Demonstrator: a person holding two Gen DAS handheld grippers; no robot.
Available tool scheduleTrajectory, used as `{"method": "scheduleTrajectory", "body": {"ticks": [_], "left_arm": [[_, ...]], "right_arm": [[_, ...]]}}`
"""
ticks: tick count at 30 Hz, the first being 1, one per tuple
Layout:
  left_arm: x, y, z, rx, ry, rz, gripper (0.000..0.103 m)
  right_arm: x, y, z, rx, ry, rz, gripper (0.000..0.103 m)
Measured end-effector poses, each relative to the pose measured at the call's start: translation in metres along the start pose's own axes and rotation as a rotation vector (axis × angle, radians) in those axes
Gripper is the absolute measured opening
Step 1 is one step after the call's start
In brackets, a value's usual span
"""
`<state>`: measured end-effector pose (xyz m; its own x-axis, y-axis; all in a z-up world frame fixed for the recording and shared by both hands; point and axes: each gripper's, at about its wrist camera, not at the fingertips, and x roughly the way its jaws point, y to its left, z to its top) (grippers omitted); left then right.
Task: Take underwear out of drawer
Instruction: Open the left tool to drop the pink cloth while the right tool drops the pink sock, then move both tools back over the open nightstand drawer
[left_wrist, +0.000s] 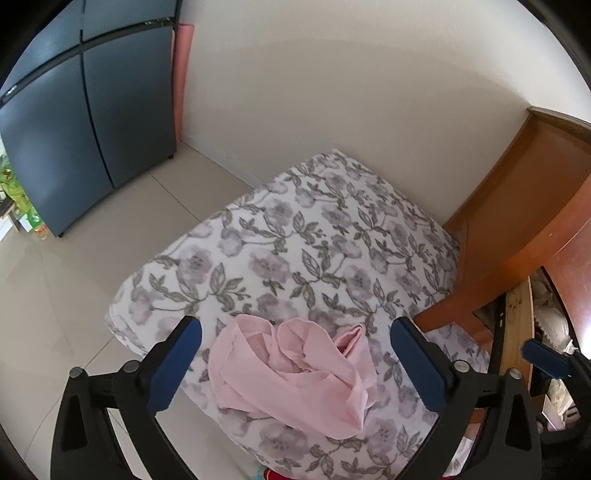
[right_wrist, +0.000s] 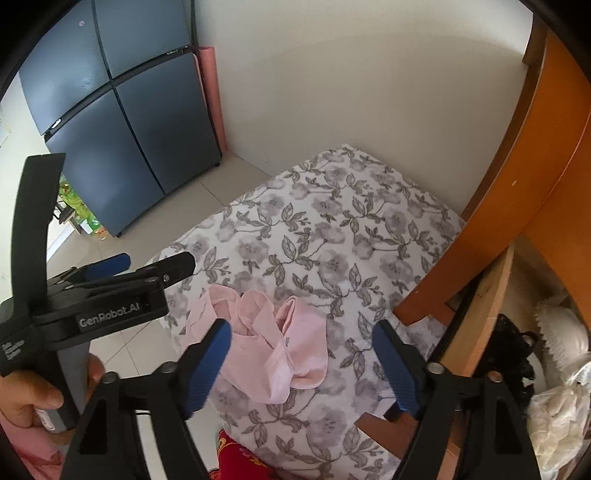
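Observation:
Pink underwear (left_wrist: 295, 373) (right_wrist: 273, 350) lies crumpled on a floral-covered cushion (left_wrist: 295, 240) (right_wrist: 332, 240). My left gripper (left_wrist: 297, 328) hangs over it, open, blue pads (left_wrist: 173, 365) wide on either side and not touching the cloth. My right gripper (right_wrist: 302, 329) is open too, its pads astride the same garment with nothing pressed between them. In the right wrist view a hand holds the left gripper (right_wrist: 155, 264) at the left edge. The open wooden drawer (right_wrist: 476, 314) (left_wrist: 517, 325) is at the right, with a black lace garment (right_wrist: 513, 354) and white garments (right_wrist: 561, 332) inside.
An orange-brown wooden cabinet (left_wrist: 535, 192) (right_wrist: 535, 166) stands over the drawer at the right. A dark blue fridge (left_wrist: 85, 122) (right_wrist: 140, 129) and a pink roll (right_wrist: 210, 92) stand against the back wall. Pale floor tiles (left_wrist: 74, 277) lie left of the cushion. A red cloth (right_wrist: 236, 458) shows at the bottom.

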<state>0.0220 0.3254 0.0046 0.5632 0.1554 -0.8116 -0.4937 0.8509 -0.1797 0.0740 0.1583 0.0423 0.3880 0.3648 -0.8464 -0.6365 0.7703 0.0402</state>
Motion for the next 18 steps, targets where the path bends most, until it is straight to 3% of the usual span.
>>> {"method": "scheduleTrajectory", "body": {"ticks": [6, 15, 18], "left_arm": [[-0.02, 0.0, 0.0, -0.02, -0.042, -0.002, 0.102], [-0.047, -0.014, -0.002, -0.035, -0.113, -0.057, 0.103], [-0.057, -0.021, -0.005, -0.042, -0.169, -0.059, 0.103]], "right_arm": [[-0.025, -0.009, -0.005, 0.016, -0.04, -0.024, 0.102], [-0.077, -0.041, -0.023, 0.087, -0.159, 0.003, 0.103], [-0.095, -0.057, -0.037, 0.122, -0.21, -0.003, 0.103]]}}
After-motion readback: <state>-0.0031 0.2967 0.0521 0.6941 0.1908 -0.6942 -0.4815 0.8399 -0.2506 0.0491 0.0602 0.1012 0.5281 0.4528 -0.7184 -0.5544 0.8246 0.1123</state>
